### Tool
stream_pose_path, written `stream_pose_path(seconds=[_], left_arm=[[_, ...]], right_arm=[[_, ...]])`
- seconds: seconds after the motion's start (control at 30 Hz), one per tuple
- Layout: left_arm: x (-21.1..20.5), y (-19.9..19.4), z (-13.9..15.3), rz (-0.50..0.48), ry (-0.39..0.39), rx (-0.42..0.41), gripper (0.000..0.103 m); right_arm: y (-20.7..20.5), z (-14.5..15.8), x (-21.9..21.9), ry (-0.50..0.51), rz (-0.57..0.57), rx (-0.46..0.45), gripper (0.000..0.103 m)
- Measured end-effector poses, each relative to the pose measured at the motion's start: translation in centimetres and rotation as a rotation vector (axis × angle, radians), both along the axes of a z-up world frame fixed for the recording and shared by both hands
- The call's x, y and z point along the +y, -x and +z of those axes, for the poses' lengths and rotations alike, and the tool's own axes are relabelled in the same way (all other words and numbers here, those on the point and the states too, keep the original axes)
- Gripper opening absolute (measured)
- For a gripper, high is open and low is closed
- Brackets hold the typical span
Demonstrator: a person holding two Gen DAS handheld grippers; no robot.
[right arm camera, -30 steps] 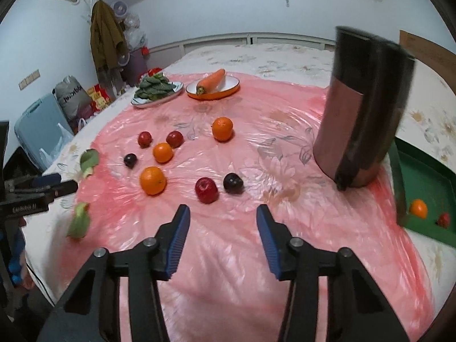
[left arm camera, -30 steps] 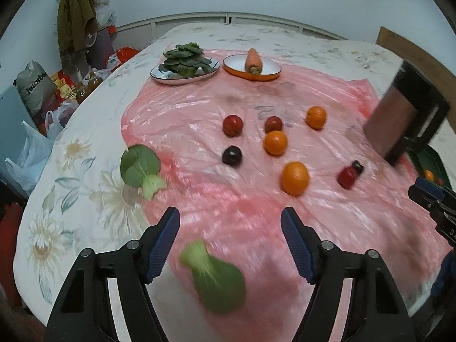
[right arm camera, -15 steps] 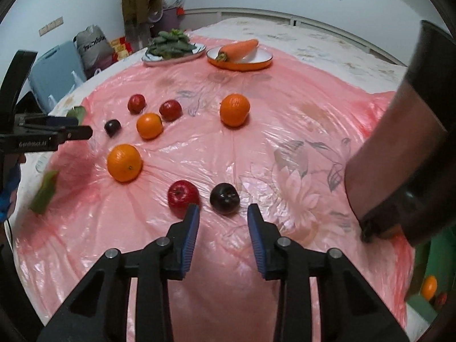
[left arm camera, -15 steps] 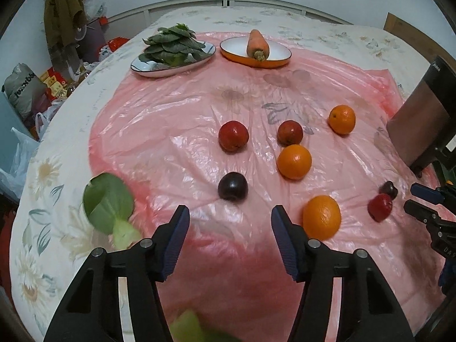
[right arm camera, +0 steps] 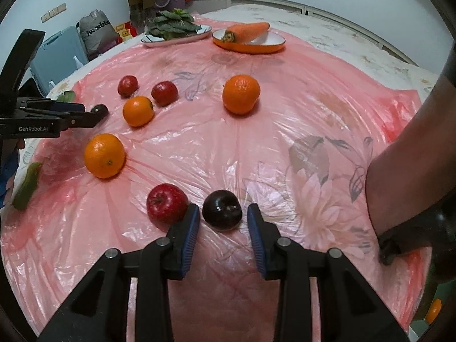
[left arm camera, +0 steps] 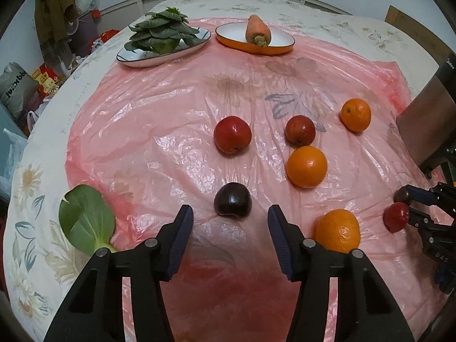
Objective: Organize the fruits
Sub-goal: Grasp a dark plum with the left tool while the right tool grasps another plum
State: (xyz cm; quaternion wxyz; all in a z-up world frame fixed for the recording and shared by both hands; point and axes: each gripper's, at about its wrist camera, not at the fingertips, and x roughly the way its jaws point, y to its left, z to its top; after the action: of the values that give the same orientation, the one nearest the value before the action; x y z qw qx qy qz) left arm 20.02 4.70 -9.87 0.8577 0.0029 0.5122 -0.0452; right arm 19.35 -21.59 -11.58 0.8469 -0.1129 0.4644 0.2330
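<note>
Oranges, red apples and dark plums lie on a pink plastic sheet [left arm camera: 159, 119]. In the left wrist view my left gripper [left arm camera: 230, 228] is open, its fingers either side of a dark plum [left arm camera: 232, 204] just ahead. In the right wrist view my right gripper [right arm camera: 222, 225] is open around another dark plum [right arm camera: 222, 209], fingers close beside it, with a red apple [right arm camera: 167, 207] touching the left finger's outer side. Three oranges [right arm camera: 104, 155] [right arm camera: 138, 111] [right arm camera: 241, 94] and two red apples [right arm camera: 128, 85] [right arm camera: 164, 93] lie farther off.
A plate of greens [left arm camera: 162, 42] and an orange dish with a carrot [left arm camera: 255, 38] stand at the far side. A dark metallic appliance [right arm camera: 413, 154] stands at the right, a green tray [right arm camera: 430, 307] with an orange behind it. Loose green leaves [left arm camera: 85, 219] lie at the left edge.
Both grippers moved forward and down toward the fruit. The left one now brackets a dark plum; the right one has reached round the other plum.
</note>
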Motion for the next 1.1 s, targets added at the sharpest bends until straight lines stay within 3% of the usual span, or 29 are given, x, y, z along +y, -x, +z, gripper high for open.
stream_pose_path(seconds=[0.33,0.6,0.73,1.1], left_arm=[[-0.1,-1.2,-1.0,0.005,-0.007,0.007,0.045],[0.0,-1.5,-1.7,0.001,-0.008,0.010,0.024],[0.1,-1.2,-1.2,-0.004,0.004,-0.004,0.024],[0.4,0.1,1.0,0.003,0.050,-0.045,0.024]], right_arm=[[-0.2,-0.5,-0.1,-0.012,-0.005,0.012,0.033],[-0.4,-0.7,-0.2,-0.027,-0.014,0.021,0.028],[-0.2,-0.4,-0.6,-0.044,-0.028,0.016,0.018],[0.5,0.8,-2.3,-0.111,-0.080,0.020,0.016]])
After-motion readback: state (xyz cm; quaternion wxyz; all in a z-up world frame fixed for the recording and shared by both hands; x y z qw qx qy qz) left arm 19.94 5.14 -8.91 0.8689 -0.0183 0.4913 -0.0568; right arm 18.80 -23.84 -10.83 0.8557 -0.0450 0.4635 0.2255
